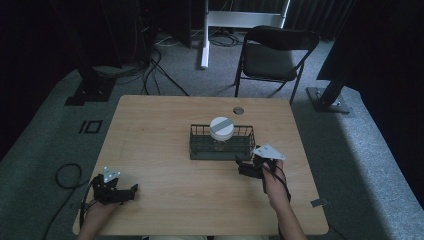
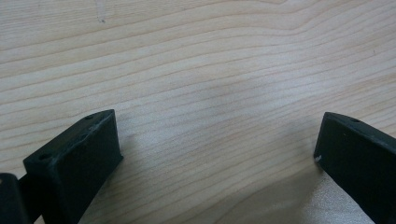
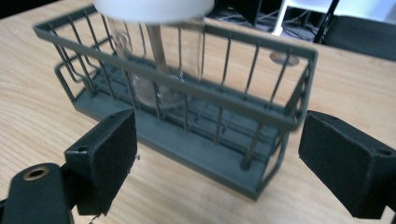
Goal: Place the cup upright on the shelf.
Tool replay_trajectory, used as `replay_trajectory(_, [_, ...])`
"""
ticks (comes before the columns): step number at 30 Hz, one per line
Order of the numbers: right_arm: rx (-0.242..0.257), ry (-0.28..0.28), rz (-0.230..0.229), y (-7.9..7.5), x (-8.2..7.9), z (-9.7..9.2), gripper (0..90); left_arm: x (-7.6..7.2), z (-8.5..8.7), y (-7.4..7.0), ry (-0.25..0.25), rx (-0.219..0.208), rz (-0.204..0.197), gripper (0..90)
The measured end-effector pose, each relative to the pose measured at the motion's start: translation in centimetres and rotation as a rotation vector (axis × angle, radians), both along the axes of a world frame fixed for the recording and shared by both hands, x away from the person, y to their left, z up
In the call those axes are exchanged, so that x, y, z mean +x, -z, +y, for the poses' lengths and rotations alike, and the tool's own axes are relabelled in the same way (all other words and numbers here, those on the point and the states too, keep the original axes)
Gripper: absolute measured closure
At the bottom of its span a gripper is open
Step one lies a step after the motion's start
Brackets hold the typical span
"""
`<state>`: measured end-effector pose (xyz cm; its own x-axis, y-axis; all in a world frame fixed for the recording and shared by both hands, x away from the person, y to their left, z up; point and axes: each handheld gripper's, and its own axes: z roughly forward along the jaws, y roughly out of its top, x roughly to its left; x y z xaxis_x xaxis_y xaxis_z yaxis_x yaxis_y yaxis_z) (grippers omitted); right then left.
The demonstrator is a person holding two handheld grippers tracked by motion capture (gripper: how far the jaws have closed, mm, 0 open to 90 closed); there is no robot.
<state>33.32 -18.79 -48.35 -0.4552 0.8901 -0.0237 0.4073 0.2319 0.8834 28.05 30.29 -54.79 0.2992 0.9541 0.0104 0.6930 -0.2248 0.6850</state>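
Nearest to the high camera, my left gripper (image 1: 134,189) rests low over the tabletop (image 1: 160,130) with its jaws wide apart and nothing between them but bare pale wood grain. That light wooden tabletop has rounded corners and a small round grommet (image 1: 238,110) beyond the rack. Around it lies grey carpet, with loose cables (image 1: 150,70) on the floor beyond the rack, a dark folding chair (image 1: 272,55) farther back, a white stand (image 1: 207,30) beside the chair, and dark curtains closing off the room.

I use the rack (image 1: 222,142) as my landmark: a dark wire basket near the middle of the tabletop, its long axis running left to right across the high view. Inside it, toward its middle, stands the jar (image 1: 221,132), clear glass with a white lid; it is upright, lid up, its long axis vertical, rising above the rack's rim.

My right gripper (image 1: 241,165) sits just beside the rack's near right corner, jaws wide open and holding nothing. Along those jaws I see the rack's (image 3: 196,88) near wall slanting across, the jar (image 3: 159,56) behind its bars. My left gripper is well apart from the rack, off to its near left.
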Motion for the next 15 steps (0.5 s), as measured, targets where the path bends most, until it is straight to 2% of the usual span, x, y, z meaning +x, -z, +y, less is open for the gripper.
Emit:
replay_trajectory(6, [0.002, 0.001, 0.050, 1.4, -0.2, -0.7, 11.3, 0.0, 0.0, 0.0, 0.000, 0.000, 0.000, 0.5])
replay_trajectory(15, [-0.009, 0.014, 0.092, 2.8, -0.3, -1.8, 11.3, 0.0, 0.0, 0.0, 0.000, 0.000, 0.000, 0.5])
